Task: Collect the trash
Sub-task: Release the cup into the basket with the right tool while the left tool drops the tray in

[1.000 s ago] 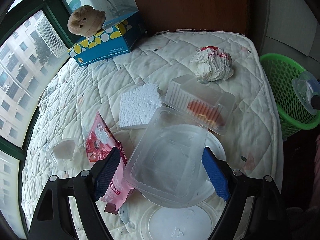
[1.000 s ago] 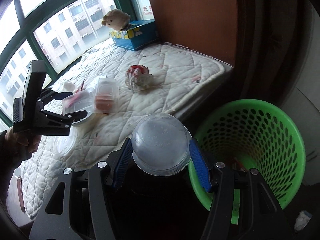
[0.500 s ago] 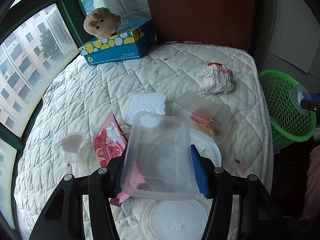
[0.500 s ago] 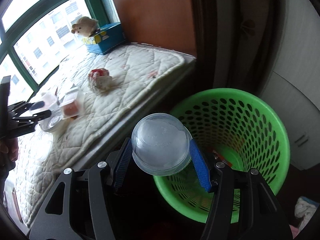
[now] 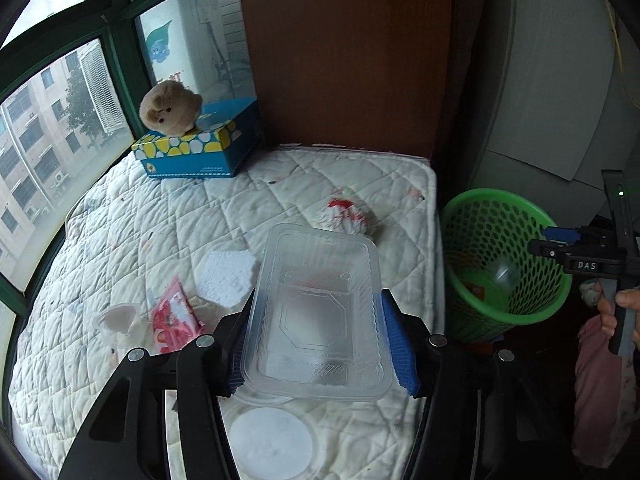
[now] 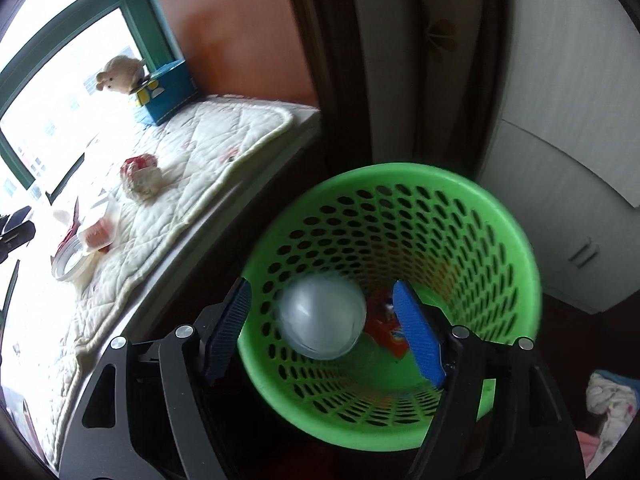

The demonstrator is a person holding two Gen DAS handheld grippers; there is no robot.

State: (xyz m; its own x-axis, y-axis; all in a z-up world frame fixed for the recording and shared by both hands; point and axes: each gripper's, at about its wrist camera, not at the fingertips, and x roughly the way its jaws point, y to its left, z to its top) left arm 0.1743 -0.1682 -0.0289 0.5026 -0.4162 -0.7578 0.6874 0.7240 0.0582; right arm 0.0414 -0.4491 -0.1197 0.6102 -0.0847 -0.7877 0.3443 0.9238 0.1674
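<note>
Right gripper (image 6: 322,334), marked "DAS", is spread above the green basket (image 6: 500,216). Left gripper (image 5: 316,344) pinches a clear tray (image 5: 316,312) over the quilted mattress (image 5: 160,220) at 12 o'clock.

The tray (image 5: 318,312) is clear, glossy thin plastic with ribbed walls, and the lid (image 6: 322,316) is the same cloudy plastic. The basket (image 6: 500,248) is smooth green plastic pierced with holes; the quilt (image 5: 168,216) is matt stitched cloth, stained. The foam (image 5: 228,278) looks rough and grainy, the toy (image 5: 170,108) fuzzy plush, the box (image 5: 196,156) printed card.
</note>
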